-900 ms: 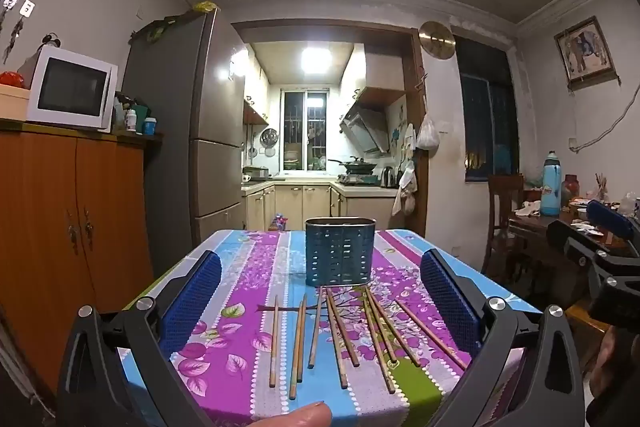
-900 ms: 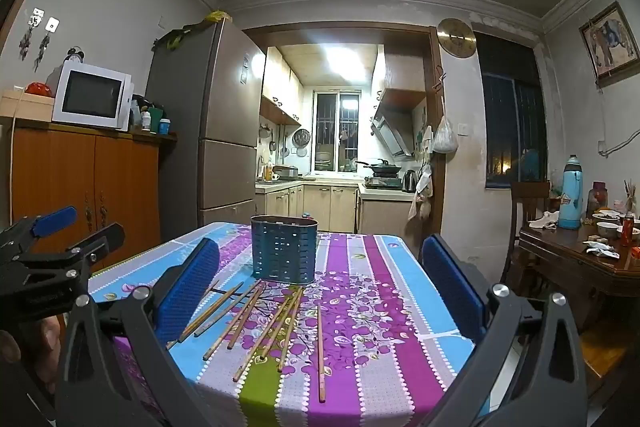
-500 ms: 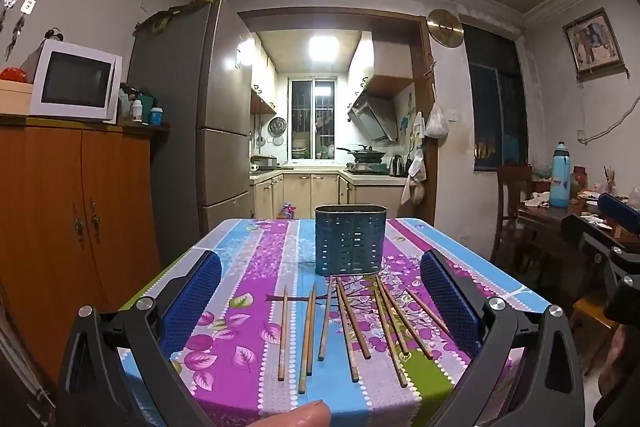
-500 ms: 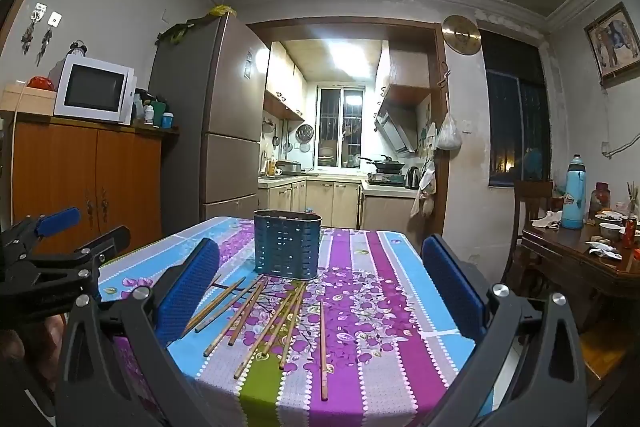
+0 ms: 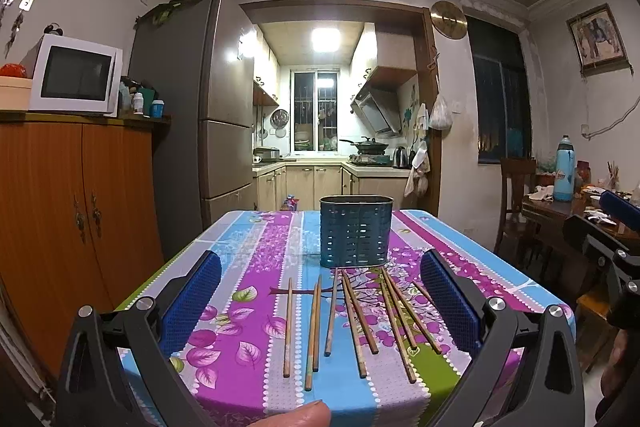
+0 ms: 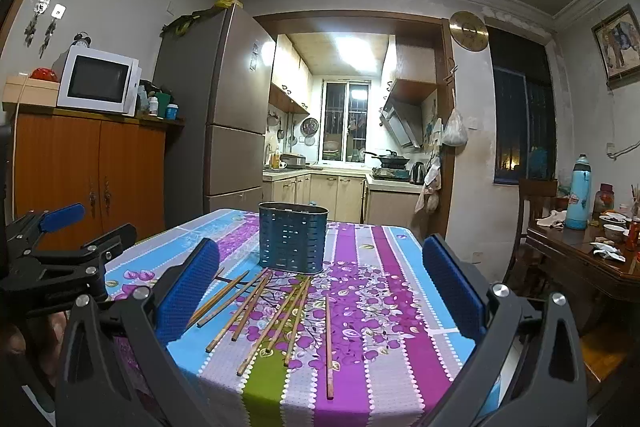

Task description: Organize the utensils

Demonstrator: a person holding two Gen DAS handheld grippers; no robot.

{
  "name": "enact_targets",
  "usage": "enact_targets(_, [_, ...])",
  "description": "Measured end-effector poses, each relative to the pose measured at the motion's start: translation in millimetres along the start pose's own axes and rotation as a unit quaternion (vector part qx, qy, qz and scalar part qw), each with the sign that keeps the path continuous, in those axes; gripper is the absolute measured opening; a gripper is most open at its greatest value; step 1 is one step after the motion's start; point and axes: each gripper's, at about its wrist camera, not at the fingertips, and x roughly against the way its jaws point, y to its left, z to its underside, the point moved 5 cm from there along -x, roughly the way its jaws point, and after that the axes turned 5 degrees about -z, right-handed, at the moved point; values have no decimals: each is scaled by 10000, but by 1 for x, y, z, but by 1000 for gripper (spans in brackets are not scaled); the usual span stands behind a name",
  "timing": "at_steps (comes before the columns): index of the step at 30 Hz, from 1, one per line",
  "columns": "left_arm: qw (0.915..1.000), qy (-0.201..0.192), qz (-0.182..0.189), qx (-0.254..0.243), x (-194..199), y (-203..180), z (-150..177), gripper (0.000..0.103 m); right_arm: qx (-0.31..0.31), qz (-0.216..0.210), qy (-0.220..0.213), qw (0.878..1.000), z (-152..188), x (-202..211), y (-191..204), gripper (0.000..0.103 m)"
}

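Several wooden chopsticks (image 5: 352, 311) (image 6: 276, 311) lie side by side on the striped floral tablecloth (image 5: 240, 307) (image 6: 380, 287). Behind them stands a blue perforated utensil holder (image 5: 355, 231) (image 6: 292, 237), upright. My left gripper (image 5: 320, 301) hovers at the table's near edge, open wide, with nothing between its blue pads (image 5: 192, 301). My right gripper (image 6: 320, 297) is likewise open and empty, short of the chopsticks. The left gripper (image 6: 60, 239) also shows at the left edge of the right wrist view, and the right gripper (image 5: 608, 227) at the right edge of the left wrist view.
A wooden cabinet (image 5: 60, 207) with a microwave (image 5: 76, 79) stands left, beside a tall fridge (image 5: 192, 131). A dark dining table (image 6: 592, 251) with a blue bottle (image 6: 579, 193), bowls and a chair (image 5: 516, 195) is at right. The kitchen lies behind. A fingertip (image 5: 296, 417) shows at bottom.
Both views have tilted slightly so the table and holder sit lower and nearer; the left gripper has shifted a little. Both jaws stay wide open. The chopsticks and holder have not moved.
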Motion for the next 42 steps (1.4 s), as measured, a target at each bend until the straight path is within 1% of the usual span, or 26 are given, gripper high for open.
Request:
enact_targets(7, [10000, 61, -34, -1, -4, 2, 1, 100, 5, -18, 29, 10000, 2, -3, 1, 98])
enact_targets(42, [9999, 96, -56, -36, -6, 3, 2, 100, -3, -24, 70, 10000, 0, -4, 2, 98])
